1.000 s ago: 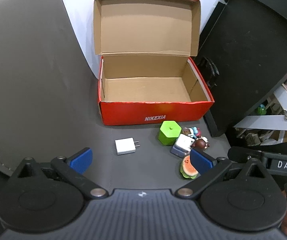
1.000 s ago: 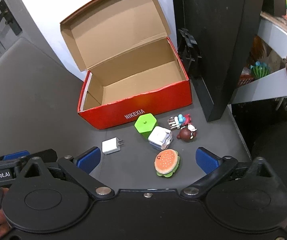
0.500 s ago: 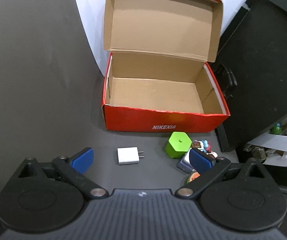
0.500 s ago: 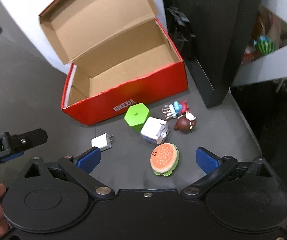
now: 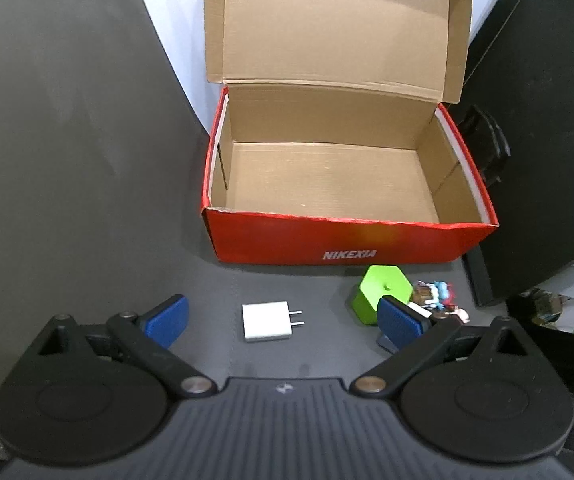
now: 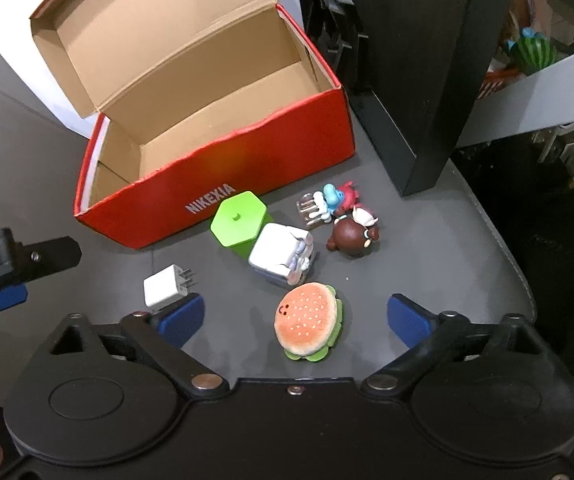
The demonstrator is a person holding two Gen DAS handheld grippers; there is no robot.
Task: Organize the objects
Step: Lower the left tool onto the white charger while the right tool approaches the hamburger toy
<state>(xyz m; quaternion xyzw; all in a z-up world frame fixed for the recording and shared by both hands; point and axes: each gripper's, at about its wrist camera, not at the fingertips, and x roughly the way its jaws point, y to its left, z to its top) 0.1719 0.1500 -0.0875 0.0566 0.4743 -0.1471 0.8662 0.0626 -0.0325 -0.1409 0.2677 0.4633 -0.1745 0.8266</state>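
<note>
An open, empty red shoe box (image 5: 347, 240) (image 6: 247, 172) stands on the dark table. In front of it lie a small white charger (image 5: 267, 321) (image 6: 165, 291), a green hexagonal block (image 5: 381, 292) (image 6: 239, 222), a larger white adapter (image 6: 281, 254), a burger toy (image 6: 307, 326), a brown bear figure (image 6: 353, 234) and a blue-and-red figure (image 6: 333, 200). My left gripper (image 5: 283, 322) is open, with the white charger between its fingers. My right gripper (image 6: 293, 320) is open, with the burger toy between its fingers. The left gripper also shows at the left edge of the right wrist view (image 6: 3, 280).
A tall black panel (image 6: 419, 60) (image 5: 535, 140) stands right of the box, with a black rack (image 6: 331, 12) behind it. A white shelf with a watermelon toy (image 6: 533, 54) lies beyond the table's right edge. A white wall stands behind the box.
Both grippers have moved forward and lower toward the objects. The left one now frames the white charger, the right one frames the burger toy. Nothing has been taken hold of.
</note>
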